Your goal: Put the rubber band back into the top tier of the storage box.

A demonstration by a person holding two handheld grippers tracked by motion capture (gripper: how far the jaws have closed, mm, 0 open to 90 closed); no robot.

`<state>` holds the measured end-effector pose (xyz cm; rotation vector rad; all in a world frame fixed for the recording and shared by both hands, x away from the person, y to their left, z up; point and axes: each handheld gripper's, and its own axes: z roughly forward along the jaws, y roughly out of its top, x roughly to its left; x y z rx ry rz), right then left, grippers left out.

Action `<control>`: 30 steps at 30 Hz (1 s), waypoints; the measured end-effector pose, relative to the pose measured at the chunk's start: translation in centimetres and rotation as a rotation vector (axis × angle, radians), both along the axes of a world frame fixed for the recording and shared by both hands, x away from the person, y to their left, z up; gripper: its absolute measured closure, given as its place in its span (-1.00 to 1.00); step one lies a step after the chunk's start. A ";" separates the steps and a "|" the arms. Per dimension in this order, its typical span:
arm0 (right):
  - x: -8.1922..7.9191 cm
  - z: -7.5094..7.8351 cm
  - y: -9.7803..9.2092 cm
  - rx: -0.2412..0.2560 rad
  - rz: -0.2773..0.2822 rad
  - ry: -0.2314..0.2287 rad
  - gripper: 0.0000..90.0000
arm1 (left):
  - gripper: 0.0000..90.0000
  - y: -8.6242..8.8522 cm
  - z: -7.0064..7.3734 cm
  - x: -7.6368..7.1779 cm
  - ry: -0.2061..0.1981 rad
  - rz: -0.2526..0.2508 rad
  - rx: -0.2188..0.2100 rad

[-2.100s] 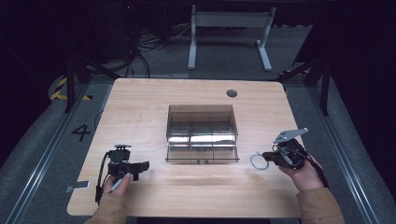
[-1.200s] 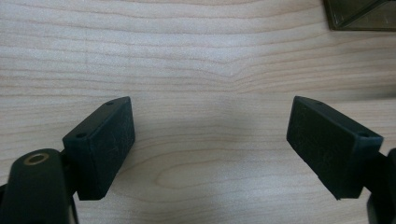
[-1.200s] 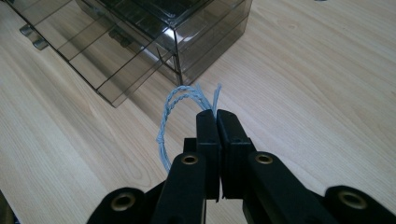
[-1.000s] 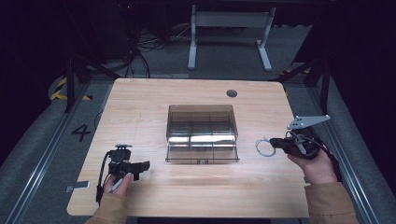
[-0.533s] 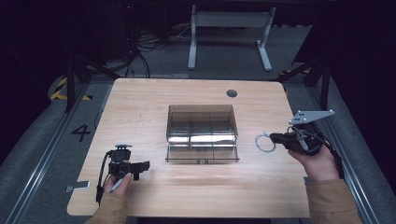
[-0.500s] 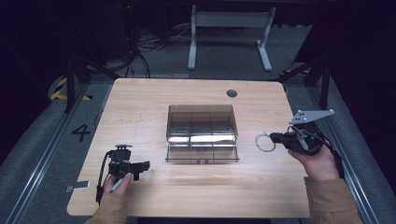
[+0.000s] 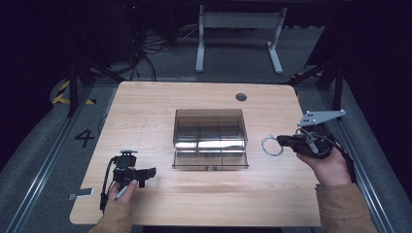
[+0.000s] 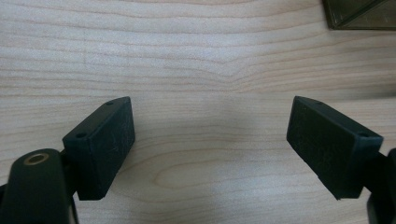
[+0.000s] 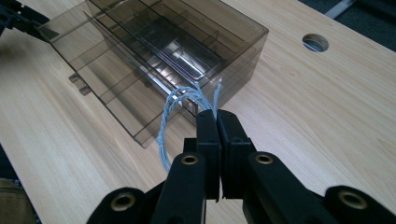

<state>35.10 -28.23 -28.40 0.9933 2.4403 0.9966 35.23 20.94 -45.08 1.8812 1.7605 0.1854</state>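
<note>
Right gripper (image 9: 217, 114) is pinching a loop of pale blue twisted cord (image 9: 180, 112), jaws pressed together on its strands. The cord (image 7: 271, 145) is hanging off the jaw tips just right of the smoky clear organizer box (image 7: 210, 138), its loop reaching toward the box, long axis running roughly along the gripper's line. Box is sitting mid-table (image 7: 145, 107), its open tray facing the person. Left gripper (image 8: 210, 140) is resting low over bare wood at front left, jaws spread wide, gripping nothing.

right gripper (image 7: 284, 141) holds wire loop (image 7: 270, 145) beside clear box (image 7: 210, 138).
</note>
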 end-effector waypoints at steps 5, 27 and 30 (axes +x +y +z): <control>0.1 0.3 0.8 -0.007 0.021 0.010 0.97 | -0.64 0.0 0.0 0.0 -0.001 0.001 -0.001; 1.3 1.0 6.0 -0.015 0.131 0.023 0.97 | -0.64 0.0 0.0 0.0 0.002 -0.006 0.000; 1.5 1.0 6.6 -0.019 0.149 0.024 0.97 | -0.64 0.0 0.1 0.0 0.002 -0.008 0.000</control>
